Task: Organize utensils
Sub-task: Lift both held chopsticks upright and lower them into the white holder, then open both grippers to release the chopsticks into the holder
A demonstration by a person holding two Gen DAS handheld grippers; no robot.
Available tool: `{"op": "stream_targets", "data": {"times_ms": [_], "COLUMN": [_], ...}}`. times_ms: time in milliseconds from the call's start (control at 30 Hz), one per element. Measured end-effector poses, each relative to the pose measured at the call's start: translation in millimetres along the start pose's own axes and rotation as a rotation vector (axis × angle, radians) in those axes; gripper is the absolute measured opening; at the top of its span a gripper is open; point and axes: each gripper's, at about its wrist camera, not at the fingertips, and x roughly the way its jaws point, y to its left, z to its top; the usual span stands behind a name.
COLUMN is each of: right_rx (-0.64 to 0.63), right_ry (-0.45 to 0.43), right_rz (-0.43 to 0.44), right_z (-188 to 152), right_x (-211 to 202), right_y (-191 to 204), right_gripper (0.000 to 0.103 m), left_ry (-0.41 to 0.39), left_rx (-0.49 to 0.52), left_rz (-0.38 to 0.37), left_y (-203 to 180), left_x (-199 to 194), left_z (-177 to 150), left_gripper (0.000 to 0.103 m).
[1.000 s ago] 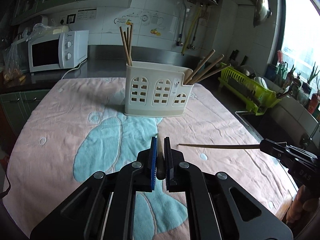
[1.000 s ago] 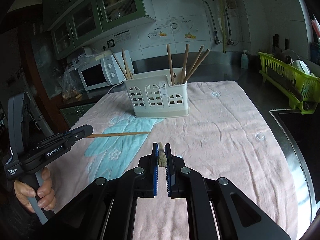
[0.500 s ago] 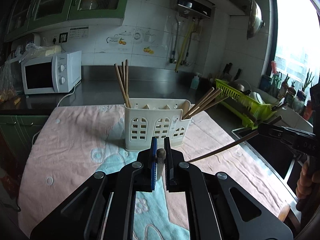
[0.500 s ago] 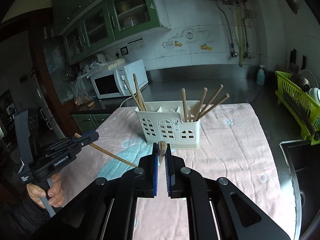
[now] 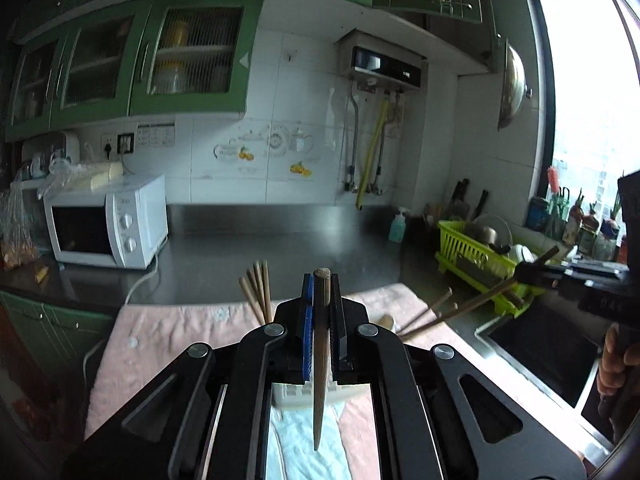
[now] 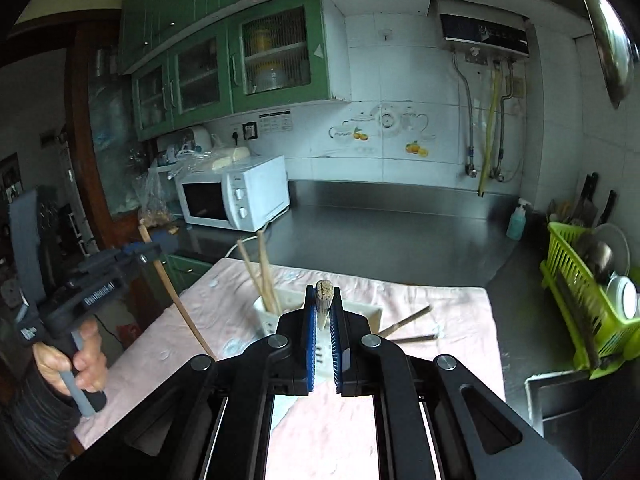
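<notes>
We held two grippers, left gripper and right gripper, jaws each clamped on one brown wooden chopstick.

The left gripper is held clamped on a chopstick, its jaws pressed against the shaft. The right gripper is likewise closed on a second chopstick. Each handle is gripped by a hand: the left hand and the right hand.

Home kitchen: microwave, dish rack.
</notes>
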Motion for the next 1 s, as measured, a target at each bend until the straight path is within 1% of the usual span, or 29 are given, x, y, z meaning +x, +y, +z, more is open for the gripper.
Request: {"op": "stream_targets", "data": {"times_ms": [100, 233, 300, 433, 533, 667, 767, 867, 900, 933, 1000], "right_rx": [-0.025, -0.042, -0.043, -0.046, -0.043, -0.049, -0.048, -0.048, -0.04, -0.036, -0.031], "right_ry": [0.027, 0.072, 0.092, 0.125, 0.158, 0.208, 0.24, 0.252, 0.25, 0.244, 0.233], "right_rz": [-0.046, -0.072, -0.074, -0.062, -0.047, -0.042, -0.033, -0.033, -0.031, -0.031, -0.035], "right_z": [10.6, 16.6, 17.1, 15.6, 13.1, 10.1, 6.2, 2.6, 1.8, 1.4, 0.6], "right_x": [16.3, 38.6, 47.2, 62.2, 74.1, 91.5, 103.7, 111.4, 112.7, 112.6, 111.7], "right_y": [-3.9, -14.7, -19.9, -26.7, -32.0, -33.7, -34.6, -32.9, -34.1, -34.2, -34.9], "right_gripper": [0.006, 0.006, 0.006, 0.006, 0.006, 0.006, 0.007, 0.007, 0.007, 0.007, 0.01], "left_ry": [-0.049, -0.1, -0.12, -0.122, -0.108, -0.048, -0.002, 0.024, 0.025, 0.027, 0.023], "left_rx": [0.009, 0.019, 0.022, 0.025, 0.02, -0.018, -0.044, -0.055, -0.053, -0.052, -0.049], "left_rz": [0.008, 0.043, 0.063, 0.082, 0.098, 0.099, 0.082, 0.08, 0.083, 0.076, 0.071], "left_y": [-0.8, -1.4, -1.0, 1.2, 5.8, 17.8, 28.6, 33.0, 33.1, 32.8, 31.8], "left_x": [8.8, 28.3, 39.3, 65.3, 84.2, 108.7, 120.5, 124.6, 123.7, 123.5, 118.5], "left_z": [25.1, 51.1, 57.4, 62.1, 57.0, 46.6, 37.5, 31.1, 30.1, 28.0, 26.7], "left_gripper": [0.005, 0.005, 0.005, 0.005, 0.005, 0.005, 0.005, 0.005, 0.009, 0.011, 0.015]}}
